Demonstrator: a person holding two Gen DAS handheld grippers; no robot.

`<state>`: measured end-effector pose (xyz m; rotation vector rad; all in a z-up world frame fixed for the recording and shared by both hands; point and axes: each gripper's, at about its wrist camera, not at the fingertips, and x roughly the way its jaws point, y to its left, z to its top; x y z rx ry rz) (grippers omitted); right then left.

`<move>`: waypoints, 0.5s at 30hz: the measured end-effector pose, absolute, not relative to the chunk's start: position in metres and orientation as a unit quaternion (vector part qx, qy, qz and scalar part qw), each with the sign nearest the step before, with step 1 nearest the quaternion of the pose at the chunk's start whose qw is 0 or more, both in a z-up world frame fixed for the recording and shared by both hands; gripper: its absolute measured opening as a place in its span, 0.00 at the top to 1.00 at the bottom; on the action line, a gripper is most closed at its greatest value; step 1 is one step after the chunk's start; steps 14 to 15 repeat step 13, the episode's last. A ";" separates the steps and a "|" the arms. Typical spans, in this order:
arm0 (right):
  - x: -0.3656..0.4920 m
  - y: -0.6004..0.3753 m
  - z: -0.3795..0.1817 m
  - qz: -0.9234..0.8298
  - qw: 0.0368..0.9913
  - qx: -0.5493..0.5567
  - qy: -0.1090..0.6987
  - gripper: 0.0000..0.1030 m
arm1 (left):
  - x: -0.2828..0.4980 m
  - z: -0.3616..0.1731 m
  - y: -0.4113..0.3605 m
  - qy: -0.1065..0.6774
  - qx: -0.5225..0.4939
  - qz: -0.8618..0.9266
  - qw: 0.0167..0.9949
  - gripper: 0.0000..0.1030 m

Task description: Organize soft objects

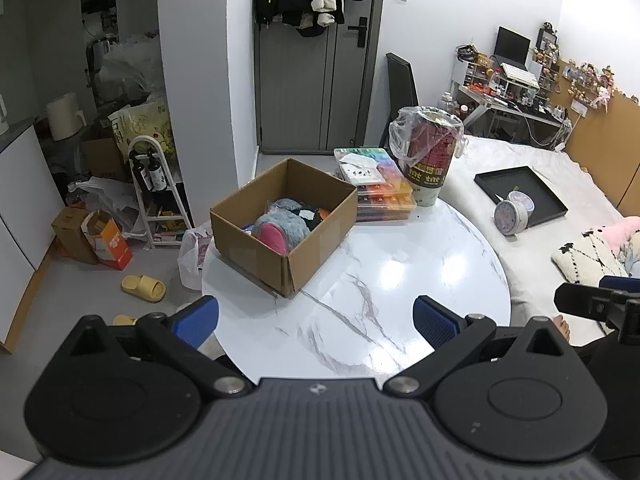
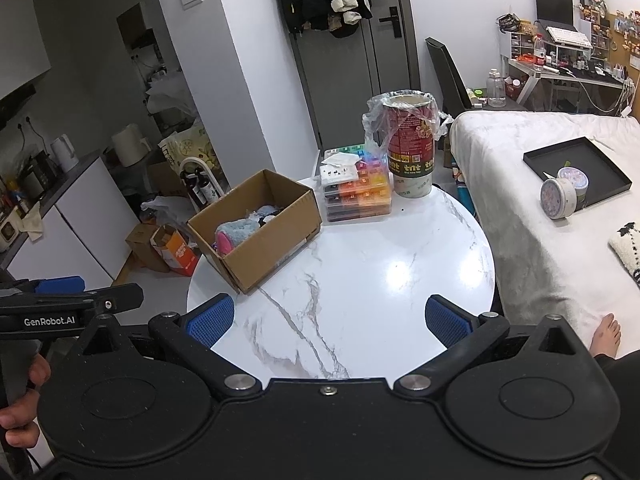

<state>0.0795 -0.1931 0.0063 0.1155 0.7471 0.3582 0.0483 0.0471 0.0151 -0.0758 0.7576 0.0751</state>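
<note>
A round white marble table [image 1: 420,280] stands on grey floor [image 1: 160,276]. Beyond it is a grey door [image 1: 312,92] in white walls; right of it a bed [image 2: 540,240]; behind that, a cluttered desk [image 2: 568,76].

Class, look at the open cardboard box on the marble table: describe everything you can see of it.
The brown corrugated cardboard box is rectangular and open-topped, sitting flat at the left edge of the round white marble-patterned table, one corner pointing toward the cameras. Inside lie soft items, including a fluffy grey-blue and pink plush piece and some dark fabric. A stack of colourful plastic organiser cases stands close behind it. Neither tool touches it.
</note>
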 end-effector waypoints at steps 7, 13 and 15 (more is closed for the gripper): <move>0.082 -0.194 0.003 0.173 0.912 0.061 0.366 0.00 | 0.047 0.013 0.047 0.364 -0.030 0.043 0.930 0.00; 0.087 -0.193 -0.006 0.169 0.910 0.063 0.373 0.00 | 0.050 0.007 0.046 0.369 -0.032 0.037 0.928 0.00; 0.087 -0.193 -0.006 0.169 0.910 0.063 0.373 0.00 | 0.050 0.007 0.046 0.369 -0.032 0.037 0.928 0.00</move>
